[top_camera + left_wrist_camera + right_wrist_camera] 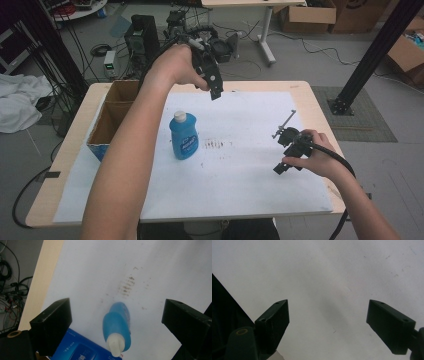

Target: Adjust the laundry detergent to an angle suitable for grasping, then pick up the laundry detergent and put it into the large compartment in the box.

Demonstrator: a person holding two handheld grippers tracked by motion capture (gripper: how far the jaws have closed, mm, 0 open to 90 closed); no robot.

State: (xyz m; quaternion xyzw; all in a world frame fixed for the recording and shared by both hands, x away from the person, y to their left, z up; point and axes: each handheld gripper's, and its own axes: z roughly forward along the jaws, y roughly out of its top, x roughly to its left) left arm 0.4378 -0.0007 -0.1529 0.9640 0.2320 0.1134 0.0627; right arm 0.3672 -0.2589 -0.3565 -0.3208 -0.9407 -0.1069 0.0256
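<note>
A blue bottle with a white cap stands upright on the white sheet, left of the middle. My left gripper is raised well above the table, behind and to the right of the bottle, pointing down. Seen through the left gripper view, its jaws stand wide apart with nothing between the pads, and the bottle lies far below them. My right gripper rests low over the sheet at the right. Its jaws are wide open over bare white sheet.
An open cardboard box with a blue front stands at the table's left edge, close to the bottle; its blue edge appears under the left gripper. Dark smudges mark the sheet's middle. A desk, cables and equipment lie beyond the far edge.
</note>
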